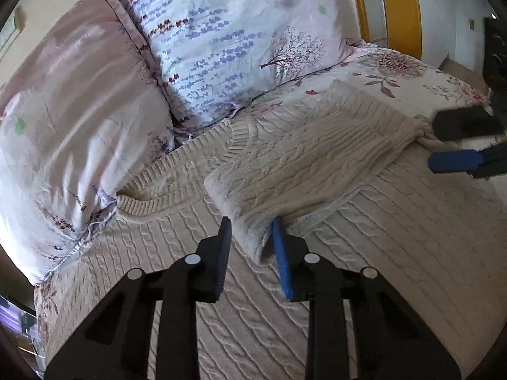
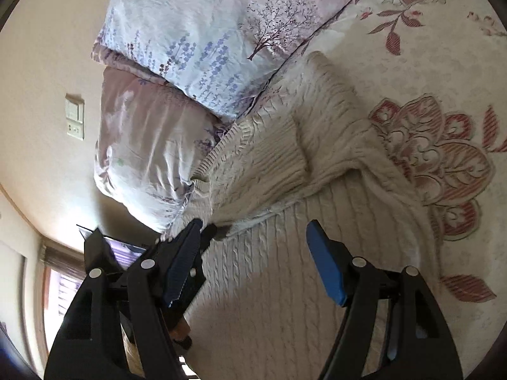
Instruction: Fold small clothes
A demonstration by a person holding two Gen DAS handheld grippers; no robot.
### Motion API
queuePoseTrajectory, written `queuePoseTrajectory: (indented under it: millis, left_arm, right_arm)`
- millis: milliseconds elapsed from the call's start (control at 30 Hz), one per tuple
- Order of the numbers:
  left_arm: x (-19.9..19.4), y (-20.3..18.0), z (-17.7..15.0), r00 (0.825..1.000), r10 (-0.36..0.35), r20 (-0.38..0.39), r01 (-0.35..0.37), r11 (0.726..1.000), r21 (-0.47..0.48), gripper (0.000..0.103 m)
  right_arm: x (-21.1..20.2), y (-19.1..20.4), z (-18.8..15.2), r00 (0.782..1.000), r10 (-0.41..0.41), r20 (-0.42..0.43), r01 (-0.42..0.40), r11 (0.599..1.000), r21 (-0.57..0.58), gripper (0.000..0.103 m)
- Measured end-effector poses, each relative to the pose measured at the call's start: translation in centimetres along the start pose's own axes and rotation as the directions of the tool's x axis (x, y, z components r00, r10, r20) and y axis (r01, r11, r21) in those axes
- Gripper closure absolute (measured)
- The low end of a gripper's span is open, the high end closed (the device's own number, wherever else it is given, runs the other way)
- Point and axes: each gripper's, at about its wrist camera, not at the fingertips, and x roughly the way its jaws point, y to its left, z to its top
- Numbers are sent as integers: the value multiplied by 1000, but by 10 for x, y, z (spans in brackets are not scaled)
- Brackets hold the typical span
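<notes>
Black and blue fingers of the left gripper (image 1: pixel 252 221) fill the near edge of the left wrist view. They are drawn narrow, and the thick end of a folded-over sleeve (image 1: pixel 304 158) fills the gap between them, so the pads appear to be pinching the knit. That sleeve belongs to a cream cable-knit sweater (image 1: pixel 396 237), which lies spread flat on the bed (image 1: pixel 412 72). A ribbed edge of the sweater is pushed up against two printed pillows (image 1: pixel 221 41) at the far left.

The sleeve runs as a band across the body of the sweater, from the left gripper to the far right. There the right gripper (image 1: pixel 443 142) hangs just beside the bunched shoulder end. In the right wrist view that gripper (image 2: pixel 253 224) stands wide, with nothing between its pads and only the sweater (image 2: pixel 285 285) below it.

As a judgement, the fold is in its early part. One sleeve has been brought over the body and looks about ready to be laid flat. I cannot tell where the other sleeve lies. The body is not yet folded, so tucking in the sides and halving the sweater into a compact bundle are probably left to do.
</notes>
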Motion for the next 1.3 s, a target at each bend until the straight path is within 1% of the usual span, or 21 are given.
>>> queuePoseTrajectory:
  millis: [33,133,200,233,267,367,433,500,533,633,700,767,833,867,933,1000,1033,1133,1167,1200,1300]
  left_arm:
    - [-1,-4,0,1000,17,10,-18,1000,25,67]
    - [0,-19,4,997,73,32,-75,993,88,68]
    - [4,-26,8,995,92,41,-96,988,122,80]
    - [8,-28,11,996,84,31,-87,988,130,93]
    - [11,-28,12,998,65,21,-67,990,122,98]
    - [9,-7,15,1000,-1,29,1,1000,7,100]
    - [2,28,16,995,-80,57,89,979,-182,100]
    - [-3,66,3,984,-140,111,173,909,-379,100]
    - [-4,92,-11,974,-176,145,226,829,-512,100]
    - [-3,139,-47,976,-156,150,216,655,-724,100]
    - [-2,162,-74,981,-150,126,189,555,-810,98]
    - [-1,174,-89,980,-162,113,180,497,-849,98]
    - [0,176,-98,974,-202,107,194,480,-856,94]
    - [-1,170,-97,968,-227,112,214,500,-839,87]
    - [-3,146,-79,957,-268,109,256,611,-749,78]
    - [-11,114,-55,962,-253,105,263,747,-610,70]
    - [-18,90,-38,971,-216,100,237,834,-498,63]
    - [-29,34,-7,991,-51,124,78,971,-227,53]
    - [-31,11,4,990,11,141,4,994,-107,51]
    - [-29,-3,12,988,48,148,-44,999,-31,48]
    - [-14,-44,24,980,128,150,-156,969,194,47]
  right_arm:
    - [2,0,2,1000,-16,7,16,1000,8,32]
    - [9,-3,10,995,-89,52,85,994,63,36]
    - [14,-8,14,991,-114,66,106,988,113,37]
    - [17,-10,16,989,-129,66,119,984,135,39]
    - [20,-13,16,987,-144,68,131,978,163,41]
    - [21,-17,15,980,-174,92,155,970,188,48]
    - [19,-18,14,976,-185,112,161,968,194,51]
    - [19,-21,14,972,-202,122,175,964,202,57]
    - [19,-23,14,970,-208,123,181,962,203,61]
    - [20,-24,15,965,-224,134,194,960,204,64]
    - [20,-23,16,962,-232,143,201,959,199,65]
    - [22,-21,17,958,-243,150,213,958,190,66]
    - [22,-21,16,957,-246,152,216,958,187,66]
    - [22,-20,16,957,-248,153,220,958,183,66]
    - [22,-19,16,955,-252,158,222,958,183,66]
    - [22,-20,15,956,-249,158,219,958,185,66]
    - [21,-20,15,957,-245,156,215,958,189,66]
    - [19,-24,16,963,-226,149,193,959,208,66]
    - [18,-25,17,965,-219,145,186,959,213,66]
    - [18,-25,17,966,-216,142,183,959,215,66]
    - [17,-26,17,969,-208,135,176,960,218,66]
